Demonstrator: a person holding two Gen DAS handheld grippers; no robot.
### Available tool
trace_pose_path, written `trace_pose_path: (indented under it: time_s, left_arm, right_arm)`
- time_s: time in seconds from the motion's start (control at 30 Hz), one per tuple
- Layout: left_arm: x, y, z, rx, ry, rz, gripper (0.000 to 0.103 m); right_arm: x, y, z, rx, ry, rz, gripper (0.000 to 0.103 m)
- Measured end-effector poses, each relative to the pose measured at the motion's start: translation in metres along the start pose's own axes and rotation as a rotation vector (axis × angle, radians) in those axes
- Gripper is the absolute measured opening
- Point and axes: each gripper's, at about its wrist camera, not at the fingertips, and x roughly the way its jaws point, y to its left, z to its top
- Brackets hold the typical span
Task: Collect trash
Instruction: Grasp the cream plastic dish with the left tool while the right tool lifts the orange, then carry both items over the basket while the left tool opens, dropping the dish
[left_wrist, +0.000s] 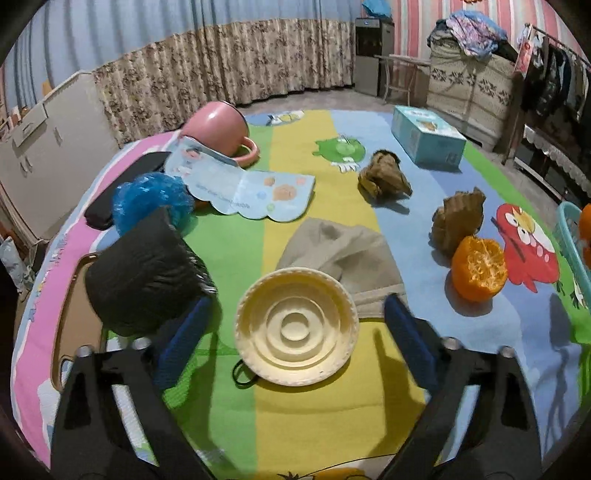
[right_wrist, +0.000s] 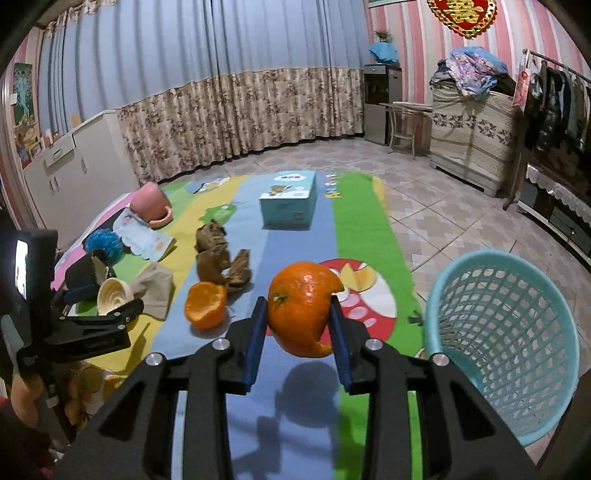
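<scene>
Between right claw (right_wrist: 298, 320) pads, hollow orange peel (right_wrist: 301, 304)

Orange peel (right_wrist: 301, 308), turquoise lattice basket (right_wrist: 506, 339), striped cartoon mat (right_wrist: 354, 229), pink cup (left_wrist: 218, 127).

Black gripper (right_wrist: 298, 317) frames, blue-padded fingers (right_wrist: 256, 343), silver screws.

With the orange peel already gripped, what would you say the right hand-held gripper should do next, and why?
Probably carry it rightward over the blue mesh basket and let go. The right hand-held gripper is shut on the orange peel, lifted clear of the mat, and the basket stands open just beside it, to the right.
</scene>
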Motion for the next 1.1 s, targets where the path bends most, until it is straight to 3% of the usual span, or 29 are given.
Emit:
trace_pose_path:
  time_s: [0.1, 0.3, 0.53, 0.8, 1.1]
  left_arm:
    - [0.005, -0.004, -0.001, 0.019, 0.037, -0.002, 0.06]
    - [-0.01, -0.012, 0.0, 0.04, -0.023, 0.011, 0.06]
    - [-0.049, -0.041, 0.021, 0.067, -0.165, -0.019, 0.06]
    - [-0.084, -0.11, 0.048, 0.119, -0.3, -0.134, 0.06]
    - [-0.082, -0.21, 0.049, 0.193, -0.318, -0.284, 0.06]
  right_arm:
    - [-0.003, -0.013, 0.003, 0.023, -0.007, -0.005, 0.033]
    - [-0.017, -0.049, 0.01, 0.095, -0.046, -0.035, 0.033]
    - [-0.034, -0.091, 0.013, 0.147, -0.079, -0.123, 0.033]
    - [-0.053, -0.141, 0.009, 0.177, -0.091, -0.239, 0.033]
    - [-0.059, -0.195, -0.004, 0.219, -0.065, -0.31, 0.033]
